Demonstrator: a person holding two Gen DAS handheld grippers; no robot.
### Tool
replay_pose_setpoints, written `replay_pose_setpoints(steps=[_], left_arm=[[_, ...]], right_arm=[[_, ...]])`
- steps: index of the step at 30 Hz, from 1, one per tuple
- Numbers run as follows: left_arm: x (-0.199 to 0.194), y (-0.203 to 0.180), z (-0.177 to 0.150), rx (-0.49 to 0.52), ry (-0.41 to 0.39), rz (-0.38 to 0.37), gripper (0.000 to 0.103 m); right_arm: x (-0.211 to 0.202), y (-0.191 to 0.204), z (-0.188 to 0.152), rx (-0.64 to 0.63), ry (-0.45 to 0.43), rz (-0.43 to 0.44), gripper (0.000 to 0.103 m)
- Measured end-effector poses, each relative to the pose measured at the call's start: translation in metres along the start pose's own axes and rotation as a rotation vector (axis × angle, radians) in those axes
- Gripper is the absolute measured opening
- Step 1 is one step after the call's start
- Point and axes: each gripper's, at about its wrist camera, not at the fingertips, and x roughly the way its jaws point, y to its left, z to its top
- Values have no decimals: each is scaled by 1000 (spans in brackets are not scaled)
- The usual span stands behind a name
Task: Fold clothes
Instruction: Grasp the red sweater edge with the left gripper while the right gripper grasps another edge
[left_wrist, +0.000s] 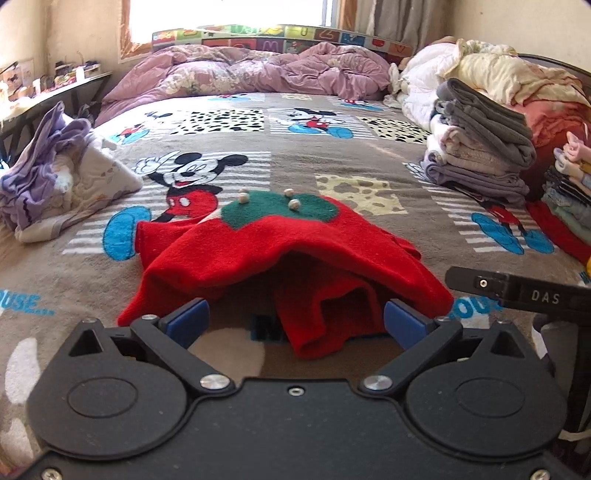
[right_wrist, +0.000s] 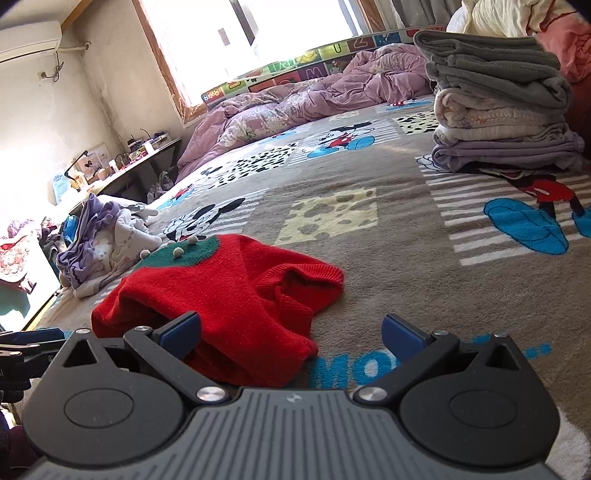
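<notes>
Red sweater (left_wrist: 280, 251) rumpled on a cartoon-print blanket (left_wrist: 332, 155).
Left gripper (left_wrist: 295, 325) and right gripper (right_wrist: 291, 332), jaws wide, hover just before the sweater, holding nothing.

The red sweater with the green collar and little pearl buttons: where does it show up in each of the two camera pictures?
Left wrist view: the red sweater lies crumpled at lower centre, just beyond the open left gripper.
Right wrist view: the sweater sits lower left of centre, in front of the open right gripper.
Shared landmark: the stack of folded clothes, at right in both.
</notes>
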Motion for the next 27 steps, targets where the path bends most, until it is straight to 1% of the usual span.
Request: replay_pose_setpoints(steps=[3, 5, 7, 8, 12, 14, 15, 18, 20, 21, 22, 23, 24, 25, 27], left_arm=[[9, -33, -1, 218, -54, -17, 96], [14, -47, -1, 309, -69, -42, 95], [20, -60, -1, 391, -76, -83, 89], [23, -67, -1, 433, -77, -102, 88], [37, -83, -6, 605, -67, -109, 81], [45, -93, -9, 699, -59, -112, 74], [49, -96, -11, 742, -57, -105, 68], [59, -105, -19, 870, -50, -77, 53], [65, -109, -24, 947, -50, -49, 45], [68, -109, -26, 970, -54, -35, 38], [68, -109, -26, 969, -57, -26, 28], [68, -109, -25, 966, -61, -18, 23], [68, -108, -25, 962, -64, -10, 16], [62, -106, -24, 941, -77, -8, 12], [49, -93, -20, 866, -99, 6, 8]], right_arm=[[5, -23, 2, 50, 16, 14, 103], [7, -39, 0, 106, 27, 42, 103], [10, -52, 1, 162, 42, 75, 103], [12, -58, 1, 188, 50, 93, 103], [16, -70, 4, 261, 62, 150, 103], [18, -76, 4, 306, 66, 187, 103], [19, -80, 5, 326, 66, 200, 103], [20, -91, 5, 377, 58, 215, 103], [20, -98, 5, 411, 52, 225, 103], [20, -102, 5, 428, 49, 231, 103], [20, -105, 5, 445, 46, 236, 103], [20, -108, 5, 457, 43, 239, 103], [21, -109, 5, 462, 39, 241, 103], [21, -110, 4, 468, 35, 242, 103], [20, -109, 4, 451, 22, 233, 103]])
